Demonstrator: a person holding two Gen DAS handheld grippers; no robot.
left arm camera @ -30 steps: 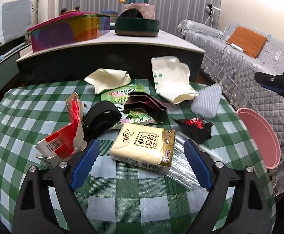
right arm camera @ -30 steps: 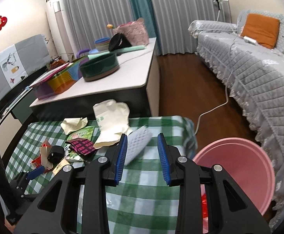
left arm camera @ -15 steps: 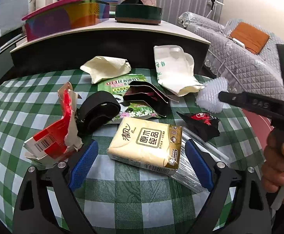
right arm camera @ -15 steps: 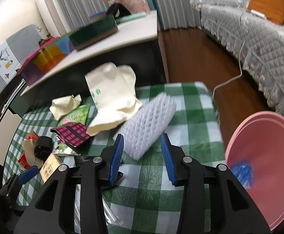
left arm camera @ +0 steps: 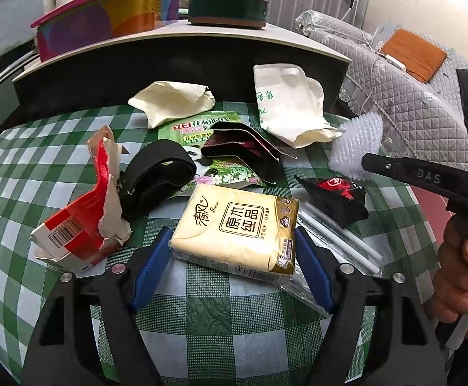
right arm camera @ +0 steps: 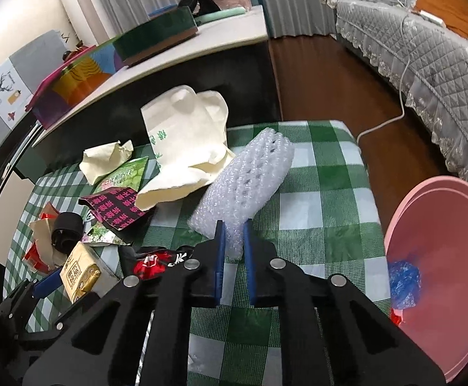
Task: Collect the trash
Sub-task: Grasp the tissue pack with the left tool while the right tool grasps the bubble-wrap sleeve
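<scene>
The table (left arm camera: 24,173) is covered by a green-and-white checked cloth and carries a spread of litter. Toward its far edge lie a crumpled cream paper (left arm camera: 172,103), a cream paper bag with green print (left arm camera: 285,109) and a white foam net sleeve (right arm camera: 243,186); nearer the middle are a green printed wrapper (left arm camera: 198,125) with a dark folded packet (left arm camera: 243,151) on it, and a black strap roll (left arm camera: 156,177). Closer in lie a torn red-and-white carton (left arm camera: 79,225), a yellow tissue pack (left arm camera: 237,228), a clear plastic sleeve (left arm camera: 336,241) and a black-and-red wrapper (left arm camera: 336,196).
</scene>
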